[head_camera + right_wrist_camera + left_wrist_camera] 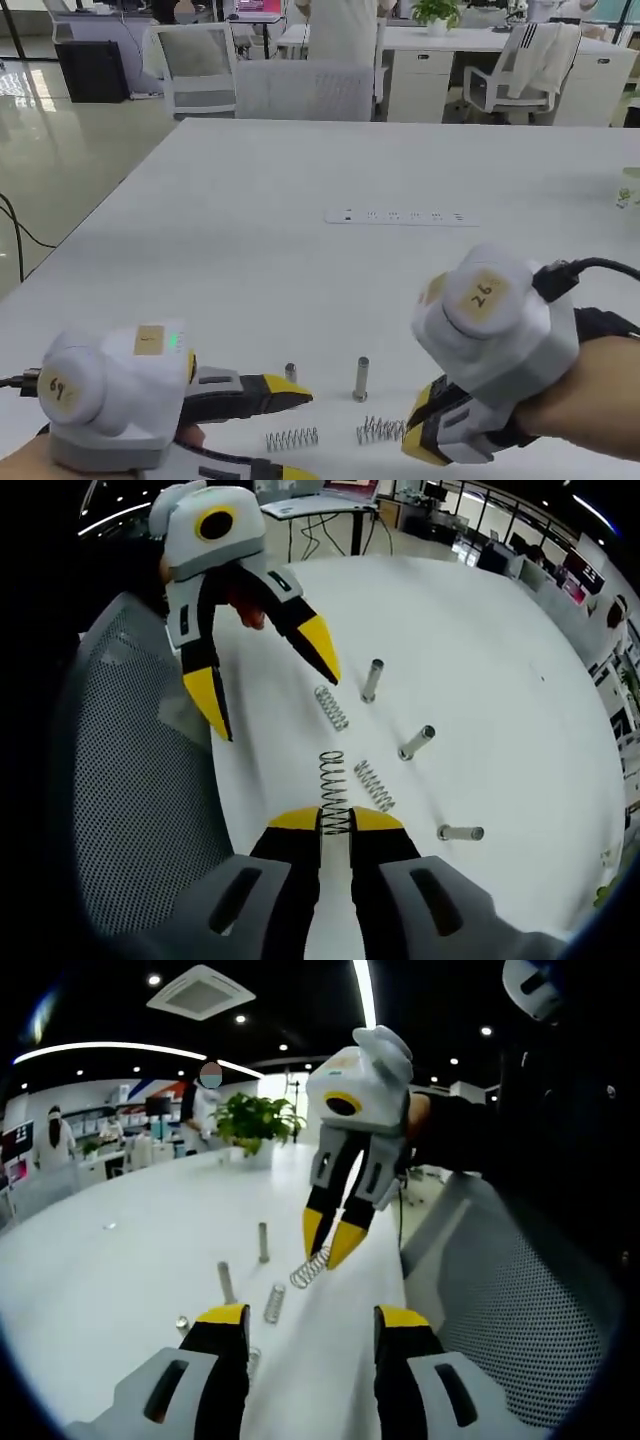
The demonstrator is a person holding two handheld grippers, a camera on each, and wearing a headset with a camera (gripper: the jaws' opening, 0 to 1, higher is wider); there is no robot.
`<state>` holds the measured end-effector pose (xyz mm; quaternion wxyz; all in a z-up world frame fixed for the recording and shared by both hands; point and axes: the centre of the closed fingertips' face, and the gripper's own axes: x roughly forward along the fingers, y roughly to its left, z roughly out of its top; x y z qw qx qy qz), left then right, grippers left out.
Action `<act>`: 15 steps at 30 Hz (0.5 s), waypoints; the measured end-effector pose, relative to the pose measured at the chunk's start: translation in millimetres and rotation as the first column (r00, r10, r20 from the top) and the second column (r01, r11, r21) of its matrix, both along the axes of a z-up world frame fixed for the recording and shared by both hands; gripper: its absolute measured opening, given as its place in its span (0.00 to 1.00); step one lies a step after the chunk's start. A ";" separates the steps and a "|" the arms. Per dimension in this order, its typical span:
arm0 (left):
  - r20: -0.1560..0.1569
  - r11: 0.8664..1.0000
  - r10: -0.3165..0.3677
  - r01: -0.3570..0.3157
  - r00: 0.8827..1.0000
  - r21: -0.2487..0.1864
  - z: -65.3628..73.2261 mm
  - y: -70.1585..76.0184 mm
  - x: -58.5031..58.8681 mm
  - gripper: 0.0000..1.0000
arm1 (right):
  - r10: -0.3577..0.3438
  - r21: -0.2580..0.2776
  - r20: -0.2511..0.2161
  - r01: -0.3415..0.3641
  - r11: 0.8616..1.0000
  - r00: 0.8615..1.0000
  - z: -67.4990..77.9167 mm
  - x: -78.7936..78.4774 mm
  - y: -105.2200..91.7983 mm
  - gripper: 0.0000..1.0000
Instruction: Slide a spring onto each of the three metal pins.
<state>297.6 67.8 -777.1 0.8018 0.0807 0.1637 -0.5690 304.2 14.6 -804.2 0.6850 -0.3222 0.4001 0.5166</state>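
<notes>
Spring [333,775] nipped in right gripper [337,820] jaws, tilted dwn; left gripper [312,1315] gaping.

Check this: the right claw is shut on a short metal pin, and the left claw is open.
Not right. The right claw is shut on a coiled silver metal spring, not a pin; the right gripper view shows it. The left claw is open.

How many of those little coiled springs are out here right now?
3. The first spring is pinched between the jaws of the right gripper; the second spring lies on the table beside it; the third spring lies nearer the open left gripper, by a metal pin.
</notes>
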 end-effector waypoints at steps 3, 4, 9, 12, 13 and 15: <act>0.012 1.000 -0.004 0.004 1.000 0.000 2.0 -1.7 3.0 0.41 | 0.016 0.001 -0.004 -0.016 1.000 1.000 0.6 -2.1 2.5 0.07; 0.015 1.000 -0.007 0.007 1.000 0.000 2.7 -2.9 3.9 0.40 | 0.021 0.005 -0.006 -0.021 1.000 1.000 1.3 -2.6 4.3 0.07; 0.031 0.999 -0.034 0.034 0.999 0.017 0.8 -9.7 4.0 0.37 | 0.043 0.008 0.000 -0.043 0.999 0.999 4.9 -3.7 10.5 0.07; 0.041 0.999 -0.049 0.048 0.998 0.027 -1.2 -11.2 3.8 0.34 | 0.057 0.009 0.002 -0.057 0.998 0.998 6.4 -5.3 13.2 0.07; 0.043 0.998 -0.052 0.051 0.998 0.029 -1.7 -11.5 3.6 0.33 | 0.059 0.009 0.001 -0.059 0.998 0.998 6.6 -5.9 13.7 0.07; 0.047 0.998 -0.060 0.058 0.997 0.035 -2.7 -12.3 2.8 0.31 | 0.071 0.010 -0.002 -0.071 0.997 0.997 7.1 -7.7 15.1 0.07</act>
